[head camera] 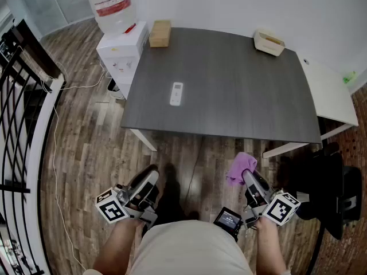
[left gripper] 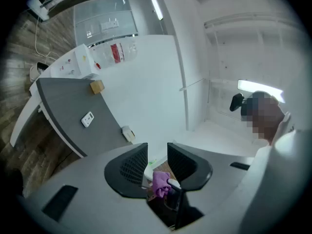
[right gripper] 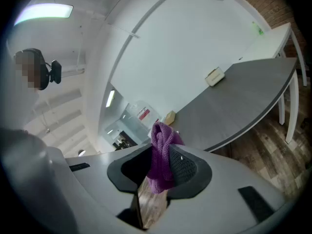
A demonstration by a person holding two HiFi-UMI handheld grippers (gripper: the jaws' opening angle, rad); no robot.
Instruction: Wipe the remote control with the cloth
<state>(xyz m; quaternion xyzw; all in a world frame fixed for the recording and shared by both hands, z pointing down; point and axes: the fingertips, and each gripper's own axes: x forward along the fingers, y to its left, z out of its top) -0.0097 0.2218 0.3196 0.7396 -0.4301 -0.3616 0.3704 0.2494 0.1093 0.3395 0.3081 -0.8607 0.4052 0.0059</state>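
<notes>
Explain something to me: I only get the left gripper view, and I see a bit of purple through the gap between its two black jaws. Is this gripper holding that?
Observer: No. That is the purple cloth, seen farther off. The right gripper view shows the right gripper shut on it, with the cloth bunched between those jaws.
Operator: So are the two grippers up at the remote already?
Observer: Not yet. The head view shows the left gripper and the right one both held over the wooden floor, short of the near edge of the grey table. The remote control lies on the table, apart from both.
</notes>
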